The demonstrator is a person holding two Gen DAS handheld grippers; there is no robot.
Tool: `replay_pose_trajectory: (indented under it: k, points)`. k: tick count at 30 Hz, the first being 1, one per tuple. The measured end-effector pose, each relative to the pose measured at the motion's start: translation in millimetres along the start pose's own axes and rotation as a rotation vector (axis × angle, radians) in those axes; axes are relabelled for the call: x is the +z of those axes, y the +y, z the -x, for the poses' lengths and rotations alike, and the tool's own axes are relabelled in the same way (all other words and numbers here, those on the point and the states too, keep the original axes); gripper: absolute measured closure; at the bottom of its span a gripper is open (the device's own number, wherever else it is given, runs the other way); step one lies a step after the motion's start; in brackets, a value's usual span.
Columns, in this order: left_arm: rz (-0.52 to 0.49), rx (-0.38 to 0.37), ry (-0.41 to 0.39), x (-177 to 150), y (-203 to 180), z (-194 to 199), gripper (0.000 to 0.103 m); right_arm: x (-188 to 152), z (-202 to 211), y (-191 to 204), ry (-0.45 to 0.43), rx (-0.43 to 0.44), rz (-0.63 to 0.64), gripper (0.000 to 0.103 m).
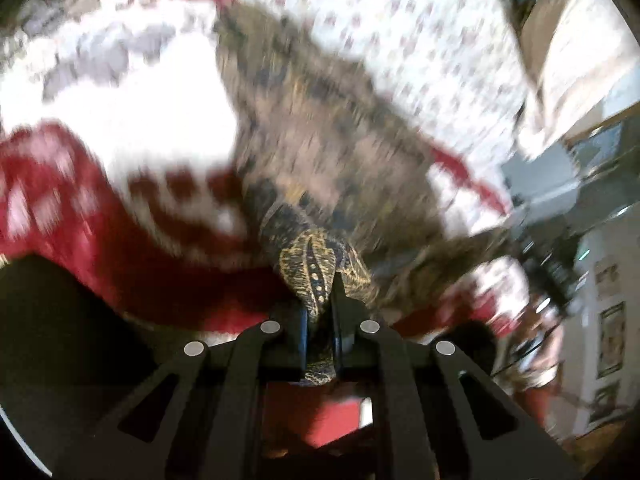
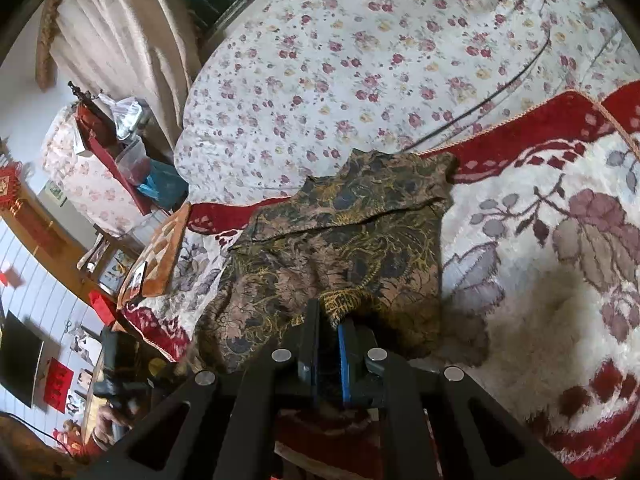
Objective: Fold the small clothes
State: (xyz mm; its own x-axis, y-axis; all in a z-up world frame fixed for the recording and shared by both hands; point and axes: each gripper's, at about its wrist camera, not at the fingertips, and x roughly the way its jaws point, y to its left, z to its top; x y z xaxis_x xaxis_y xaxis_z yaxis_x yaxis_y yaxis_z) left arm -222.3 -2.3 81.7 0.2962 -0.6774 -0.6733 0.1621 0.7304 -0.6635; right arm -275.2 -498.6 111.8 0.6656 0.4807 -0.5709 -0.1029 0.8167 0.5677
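A small brown and gold patterned garment (image 2: 360, 232) lies spread on a red and white blanket (image 2: 540, 280), its far part folded over. My right gripper (image 2: 330, 320) is shut on the near edge of the garment, with cloth bunched between the pads. In the blurred left wrist view my left gripper (image 1: 326, 296) is shut on another corner of the same garment (image 1: 320, 128), which stretches away from the jaws.
A white flowered bedsheet (image 2: 360, 60) covers the bed beyond the blanket, with a thin black cable (image 2: 500, 88) across it. A beige curtain (image 2: 120, 40), a red stand with containers (image 2: 116, 140) and an orange cushion (image 2: 164, 252) sit off the bed's left edge.
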Motion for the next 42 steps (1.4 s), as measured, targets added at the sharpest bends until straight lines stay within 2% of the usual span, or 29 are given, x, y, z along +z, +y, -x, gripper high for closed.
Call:
replay_pose_trajectory:
  k: [6, 10, 16, 20, 22, 28, 34, 37, 38, 39, 40, 41, 42]
  points:
    - [-0.005, -0.045, -0.213, 49.1, -5.9, 49.4, 0.096, 17.6, -2.1, 1.2, -0.058, 0.046, -0.026, 0.096]
    - [-0.053, -0.057, -0.268, 88.2, -22.1, 54.7, 0.095, 41.0, -11.8, 3.6, -0.098, 0.040, -0.022, 0.096]
    - [-0.096, -0.028, -0.298, 161.0, -39.2, 22.9, 0.095, 92.6, -42.0, -6.9, -0.145, 0.000, -0.030, 0.096]
    - [-0.097, -0.004, -0.284, 208.1, -37.5, -11.8, 0.095, 128.9, -73.5, -29.7, -0.147, -0.025, -0.071, 0.096]
    - [-0.104, 0.035, -0.272, 234.6, -34.2, -32.9, 0.095, 147.4, -96.4, -46.7, -0.139, -0.037, -0.103, 0.096]
    - [-0.092, 0.107, -0.228, 287.0, -14.0, -90.4, 0.095, 181.8, -154.8, -84.7, -0.107, -0.086, -0.142, 0.096]
    - [-0.035, 0.187, -0.159, 319.0, 16.1, -147.7, 0.095, 201.1, -215.9, -119.9, -0.060, -0.126, -0.186, 0.096]
    - [0.036, 0.179, -0.104, 327.7, 36.2, -165.2, 0.095, 205.5, -235.6, -129.2, -0.005, -0.156, -0.202, 0.095]
    - [0.066, 0.154, -0.086, 330.9, 42.2, -166.6, 0.095, 206.4, -237.3, -132.0, 0.017, -0.171, -0.212, 0.095]
    - [0.077, 0.135, -0.081, 332.0, 43.6, -163.7, 0.092, 205.7, -234.2, -132.3, 0.018, -0.168, -0.210, 0.094]
    - [0.081, 0.115, -0.080, 333.1, 43.6, -158.4, 0.090, 204.1, -226.1, -130.7, 0.001, -0.160, -0.201, 0.088]
    - [0.069, 0.108, -0.088, 333.7, 41.2, -152.2, 0.079, 201.8, -216.8, -128.1, -0.022, -0.168, -0.189, 0.080]
    - [0.044, 0.123, -0.105, 333.2, 36.2, -143.6, 0.059, 198.9, -206.3, -124.5, -0.047, -0.182, -0.175, 0.054]
